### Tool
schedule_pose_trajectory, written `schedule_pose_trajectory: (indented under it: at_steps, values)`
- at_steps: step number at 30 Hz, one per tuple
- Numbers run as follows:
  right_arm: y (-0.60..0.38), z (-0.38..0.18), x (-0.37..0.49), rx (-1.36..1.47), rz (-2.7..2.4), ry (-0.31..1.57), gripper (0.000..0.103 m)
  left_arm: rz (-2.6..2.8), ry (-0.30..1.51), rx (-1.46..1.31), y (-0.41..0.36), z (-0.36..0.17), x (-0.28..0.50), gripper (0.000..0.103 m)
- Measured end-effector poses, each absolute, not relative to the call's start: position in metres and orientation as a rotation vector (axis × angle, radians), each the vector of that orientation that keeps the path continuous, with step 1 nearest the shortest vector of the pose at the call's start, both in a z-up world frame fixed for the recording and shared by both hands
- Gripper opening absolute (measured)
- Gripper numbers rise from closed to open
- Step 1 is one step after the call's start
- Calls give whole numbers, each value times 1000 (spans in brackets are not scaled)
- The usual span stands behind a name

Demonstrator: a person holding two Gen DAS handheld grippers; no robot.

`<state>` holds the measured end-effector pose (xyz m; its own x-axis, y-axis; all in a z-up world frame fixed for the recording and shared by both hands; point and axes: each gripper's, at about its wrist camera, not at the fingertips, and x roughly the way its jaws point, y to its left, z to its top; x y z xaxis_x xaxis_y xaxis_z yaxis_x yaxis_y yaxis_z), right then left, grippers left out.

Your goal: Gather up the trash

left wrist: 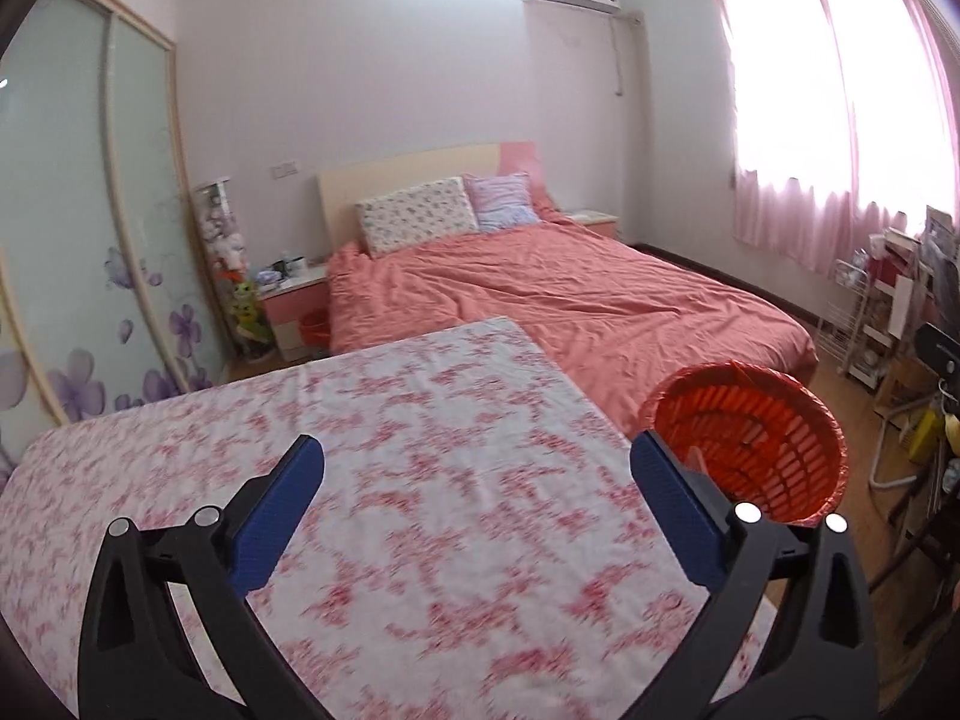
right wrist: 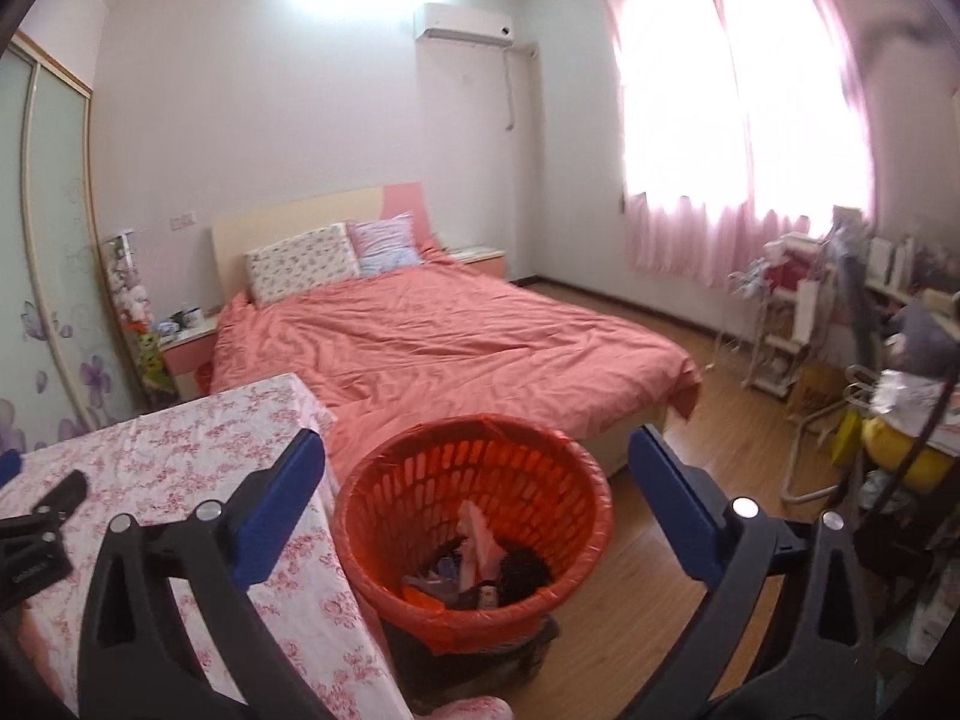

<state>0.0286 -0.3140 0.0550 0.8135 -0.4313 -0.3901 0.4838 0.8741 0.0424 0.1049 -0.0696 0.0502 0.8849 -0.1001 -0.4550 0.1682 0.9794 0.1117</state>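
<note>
Both my grippers stand wide apart, nothing between the blue pads: left gripper [left wrist: 477, 480] over the flowered table [left wrist: 420, 420], right gripper [right wrist: 477, 471] above the red bin [right wrist: 420, 480]. Trash [right wrist: 474, 564] lies in the bin bottom; table looks bare. I judge the drop done. Bin sits just beside the table edge; open floor [right wrist: 690, 450] to its right for pulling back

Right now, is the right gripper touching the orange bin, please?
Apart: the right wrist view shows the right gripper open above the orange bin, jaws clear of its rim.
</note>
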Motion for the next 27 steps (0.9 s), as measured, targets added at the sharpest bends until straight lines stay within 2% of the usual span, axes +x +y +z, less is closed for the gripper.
schedule_pose_trajectory:
  at_steps: [8,14,27]
  values:
    - [-257,55,-30,89,-512,361,99,20,445,83,-16,40,52,101]
    - [-213,32,-68,52,-600,354,99,58,427,57,2,28,13,101]
    - [-188,7,-68,121,-528,494,99,88,502,27,19,7,-12,101]
